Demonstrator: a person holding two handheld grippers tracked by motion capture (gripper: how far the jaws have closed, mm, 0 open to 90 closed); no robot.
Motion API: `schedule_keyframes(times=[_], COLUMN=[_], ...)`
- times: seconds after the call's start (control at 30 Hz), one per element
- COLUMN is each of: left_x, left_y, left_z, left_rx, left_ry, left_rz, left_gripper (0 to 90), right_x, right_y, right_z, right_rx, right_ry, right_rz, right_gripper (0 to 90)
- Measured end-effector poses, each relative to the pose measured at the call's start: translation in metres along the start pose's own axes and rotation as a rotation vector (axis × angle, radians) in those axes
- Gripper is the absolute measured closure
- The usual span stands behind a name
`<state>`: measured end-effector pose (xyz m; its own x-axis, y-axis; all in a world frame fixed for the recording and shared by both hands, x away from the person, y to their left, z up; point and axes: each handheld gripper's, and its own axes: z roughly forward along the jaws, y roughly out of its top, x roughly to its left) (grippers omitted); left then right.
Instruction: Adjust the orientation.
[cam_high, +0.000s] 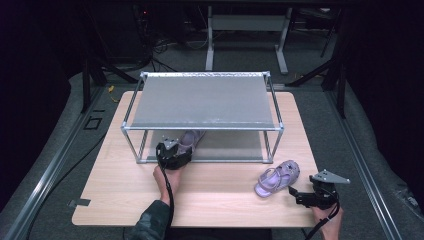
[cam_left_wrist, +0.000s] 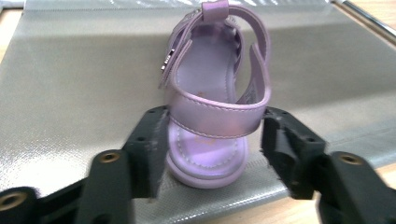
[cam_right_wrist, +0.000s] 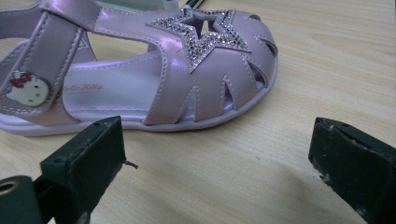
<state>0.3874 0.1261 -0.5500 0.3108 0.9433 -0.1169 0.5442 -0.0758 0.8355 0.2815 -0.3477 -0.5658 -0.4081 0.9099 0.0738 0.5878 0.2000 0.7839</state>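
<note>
Two purple sandals: one on the shelf, one on the table.

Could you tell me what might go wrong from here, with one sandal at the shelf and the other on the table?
1. The left hand-held gripper grips only the heel strap of the sandal on the lower shelf; the soft strap could fold or slip.
2. That sandal's heel sits at the shelf edge and might tip off.
3. The right hand-held gripper stands open short of the second sandal; closing now would miss.

A wooden table bears a metal shelf rack and a purple sandal.
</note>
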Motion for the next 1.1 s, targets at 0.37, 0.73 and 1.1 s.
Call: schedule_keyframes(times=[0.37,0.73,1.1], left_x=[-0.014,-0.028,-0.015], left_y=[0.006,0.008,0.003], left_z=[0.010,0.019,-0.004], left_rx=[0.002,0.033,0.036], left_ry=[-0.055,-0.065,-0.082], left_rz=[-0.009,-0.001,0.072], left_gripper=[52.0,53.1,26.9], right_x=[0.000,-0.001,-0.001], right_y=[0.000,0.000,0.000], right_z=[0.000,0.001,0.000], right_rx=[0.004,0.006,0.001], right_ry=[0.003,0.009,0.011], right_rz=[0.004,0.007,0.003], right_gripper=[3.2,3.2,2.9])
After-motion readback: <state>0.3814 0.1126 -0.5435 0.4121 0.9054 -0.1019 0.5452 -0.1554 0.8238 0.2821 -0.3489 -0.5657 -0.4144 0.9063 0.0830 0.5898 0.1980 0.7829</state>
